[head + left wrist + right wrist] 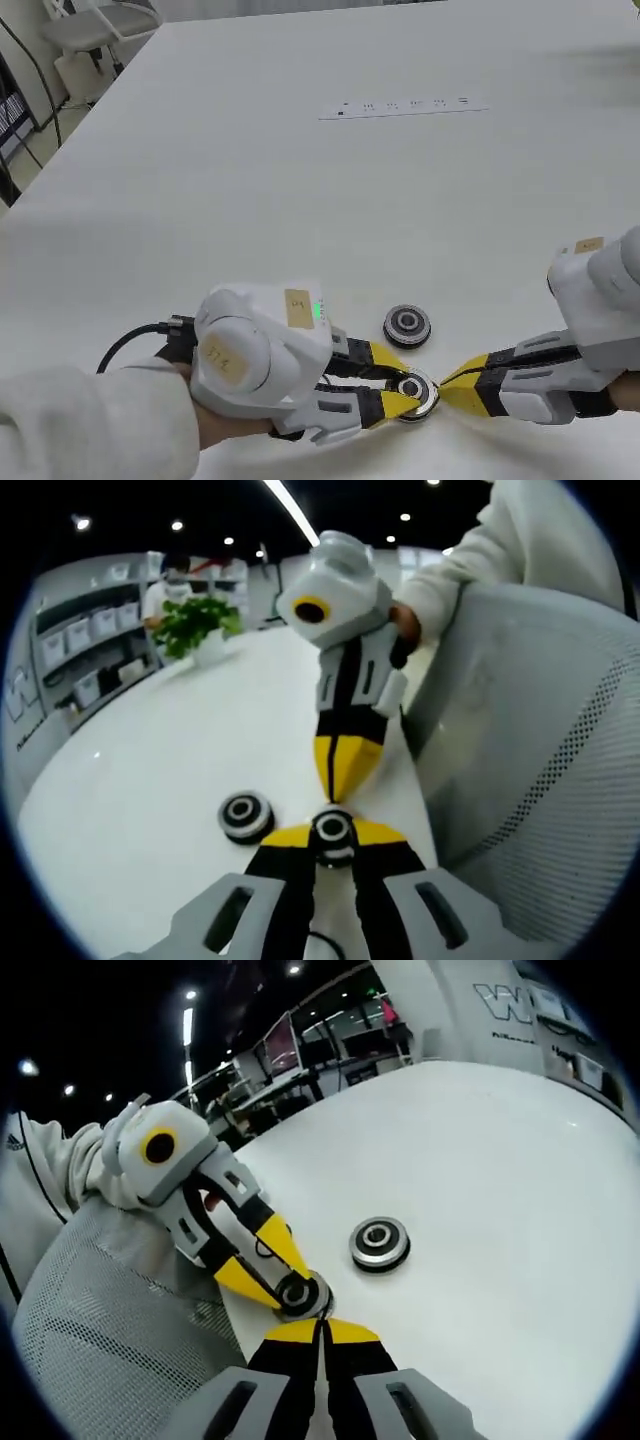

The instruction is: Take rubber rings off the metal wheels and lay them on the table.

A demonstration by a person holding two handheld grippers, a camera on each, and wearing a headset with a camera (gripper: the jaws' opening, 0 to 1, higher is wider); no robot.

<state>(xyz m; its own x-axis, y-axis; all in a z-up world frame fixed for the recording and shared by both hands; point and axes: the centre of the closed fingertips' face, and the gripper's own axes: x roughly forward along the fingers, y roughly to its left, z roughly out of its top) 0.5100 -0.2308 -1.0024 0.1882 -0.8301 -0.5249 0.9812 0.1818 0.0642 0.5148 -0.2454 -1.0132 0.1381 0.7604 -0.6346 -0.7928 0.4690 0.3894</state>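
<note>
A metal wheel with a black rubber ring (416, 392) sits low on the white table (300, 220), close to its near edge. My left gripper (404, 391) is shut on this wheel (335, 832), one yellow tip on each side. My right gripper (448, 385) comes from the right, jaws together, tips touching the wheel's rim (302, 1294); I cannot tell whether they pinch the ring. In the left gripper view the right gripper (338, 792) points down at the wheel. A second ringed wheel (407, 325) lies flat just beyond, free (246, 816) (380, 1243).
A thin white strip with small marks (403, 106) lies far across the table. A chair (100, 30) stands past the far left corner. A grey mesh chair back (540, 760) is close behind the near edge. A potted plant (195, 625) stands at the table's far end.
</note>
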